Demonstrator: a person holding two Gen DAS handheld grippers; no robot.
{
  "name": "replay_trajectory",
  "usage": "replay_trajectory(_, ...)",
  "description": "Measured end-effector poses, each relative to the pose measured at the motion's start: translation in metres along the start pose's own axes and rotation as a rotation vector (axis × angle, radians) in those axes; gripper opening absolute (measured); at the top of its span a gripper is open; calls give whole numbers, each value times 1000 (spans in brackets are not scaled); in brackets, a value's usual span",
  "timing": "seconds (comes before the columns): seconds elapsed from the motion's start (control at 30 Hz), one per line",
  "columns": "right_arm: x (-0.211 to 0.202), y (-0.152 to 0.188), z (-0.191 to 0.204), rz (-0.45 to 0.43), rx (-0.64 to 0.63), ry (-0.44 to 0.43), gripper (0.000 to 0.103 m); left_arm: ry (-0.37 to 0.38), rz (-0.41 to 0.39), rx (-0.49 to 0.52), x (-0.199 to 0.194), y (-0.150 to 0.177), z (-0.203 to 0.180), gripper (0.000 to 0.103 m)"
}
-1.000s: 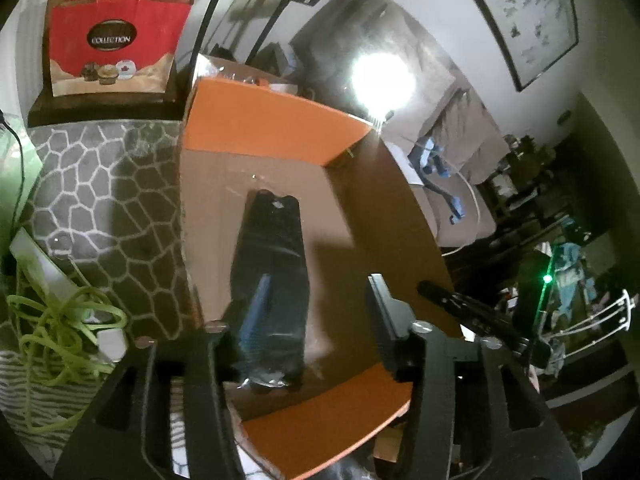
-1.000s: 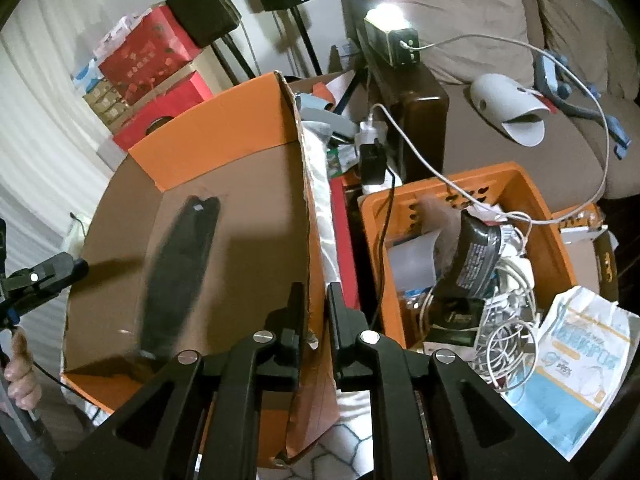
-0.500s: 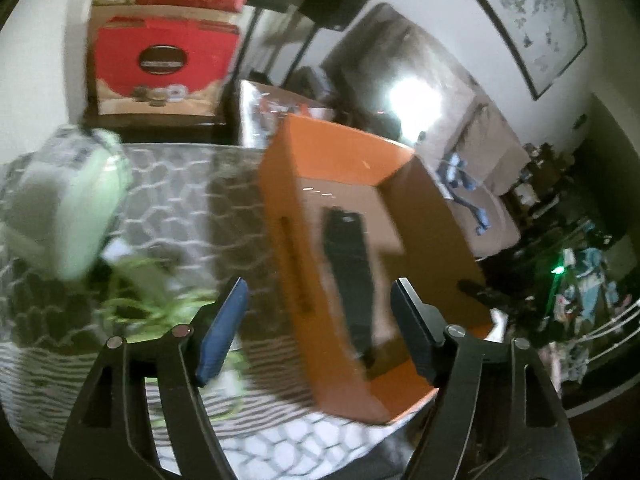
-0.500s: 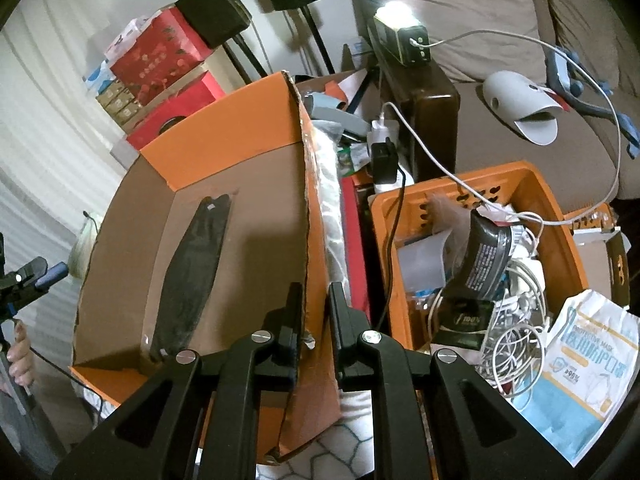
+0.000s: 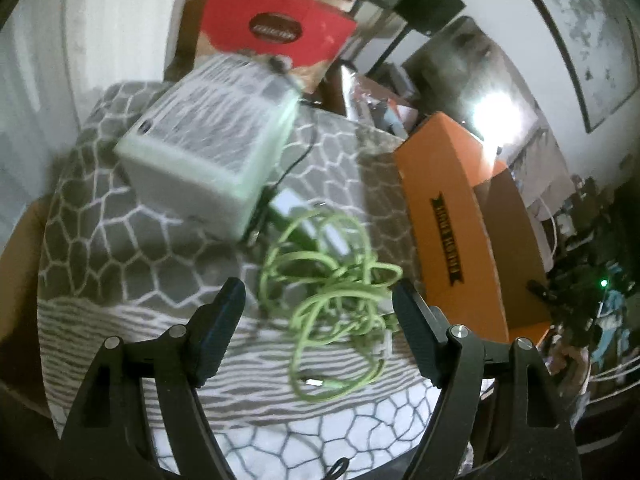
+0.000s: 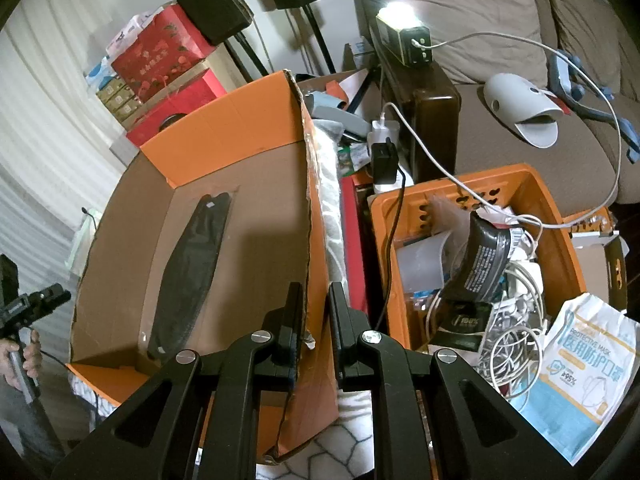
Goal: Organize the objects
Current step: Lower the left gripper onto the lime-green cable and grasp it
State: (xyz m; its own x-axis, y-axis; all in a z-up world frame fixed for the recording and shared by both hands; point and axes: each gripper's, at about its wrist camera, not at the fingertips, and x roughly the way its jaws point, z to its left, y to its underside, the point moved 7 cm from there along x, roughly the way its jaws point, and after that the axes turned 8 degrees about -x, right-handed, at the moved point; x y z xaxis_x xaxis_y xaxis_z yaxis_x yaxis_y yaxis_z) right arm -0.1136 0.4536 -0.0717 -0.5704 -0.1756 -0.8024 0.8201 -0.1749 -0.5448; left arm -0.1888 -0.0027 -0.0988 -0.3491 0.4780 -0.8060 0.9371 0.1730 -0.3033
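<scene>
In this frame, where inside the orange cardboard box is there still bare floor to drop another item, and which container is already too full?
The orange cardboard box has bare floor between the black packaged item and the wall pinched by the right gripper, plus a strip along its far wall. The orange plastic crate is crowded with cables and packets.

Left claw (image 5: 318, 300) gapes wide; right claw (image 6: 316, 312) pinched nearly closed.

grey patterned blanket (image 5: 120, 248) | on it: green cable (image 5: 332, 276), blurred, maybe pale box (image 5: 212, 140), orange carton (image 5: 452, 216)
</scene>
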Motion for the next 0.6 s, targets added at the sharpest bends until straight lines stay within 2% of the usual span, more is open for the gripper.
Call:
replay_trajectory(0.27, 1, 0, -1, 2, 1, 5, 12, -2, 72, -17, 28, 8, 14, 77)
replay_trajectory(0.47, 1, 0, -1, 3, 1, 6, 12, 0, 102, 11, 48, 16, -2, 79)
replay_trajectory(0.6, 1, 0, -1, 2, 0, 5, 11, -33, 101, 64, 57, 18, -17, 81)
